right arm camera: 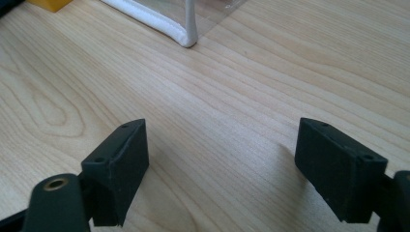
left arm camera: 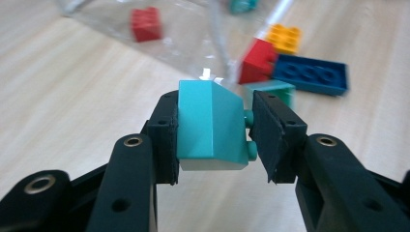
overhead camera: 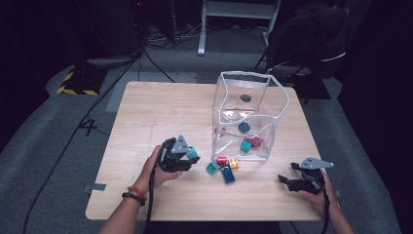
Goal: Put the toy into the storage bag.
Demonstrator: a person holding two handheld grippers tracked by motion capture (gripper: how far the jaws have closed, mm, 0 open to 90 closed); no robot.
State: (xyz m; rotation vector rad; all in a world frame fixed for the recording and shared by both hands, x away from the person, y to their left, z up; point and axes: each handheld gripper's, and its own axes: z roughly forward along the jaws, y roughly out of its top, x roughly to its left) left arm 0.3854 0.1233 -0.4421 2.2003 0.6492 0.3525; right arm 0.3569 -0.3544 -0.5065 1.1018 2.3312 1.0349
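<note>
The left gripper (left arm camera: 212,140) pinches a teal plastic building brick with a sloped face (left arm camera: 210,125), its two pads pressed against the brick's opposite sides. One pad lies flat on a smooth side wall; the other bears on the studded side, where two small round studs poke out beside it. Gripping across the short width looks sensible — it leaves the sloped face and the underside free, so the brick can probably be let go cleanly into something.

The brick's slope faces up and away from the gripper, and its long axis runs forward along the jaws, while the studs point sideways toward one pad. In the high view the brick (overhead camera: 193,154) sits at the gripper's tip, lifted off the light wooden table (overhead camera: 160,112).

Just ahead of these jaws lie loose bricks — a flat dark blue plate (left arm camera: 312,73), a red brick (left arm camera: 257,60), a yellow one (left arm camera: 284,37) — and beyond them the clear plastic box with white-trimmed edges (overhead camera: 251,114), likely the destination.

The right gripper (right arm camera: 220,169) rests low over bare table with its jaws spread wide and nothing between them, the box's corner ahead of it.
</note>
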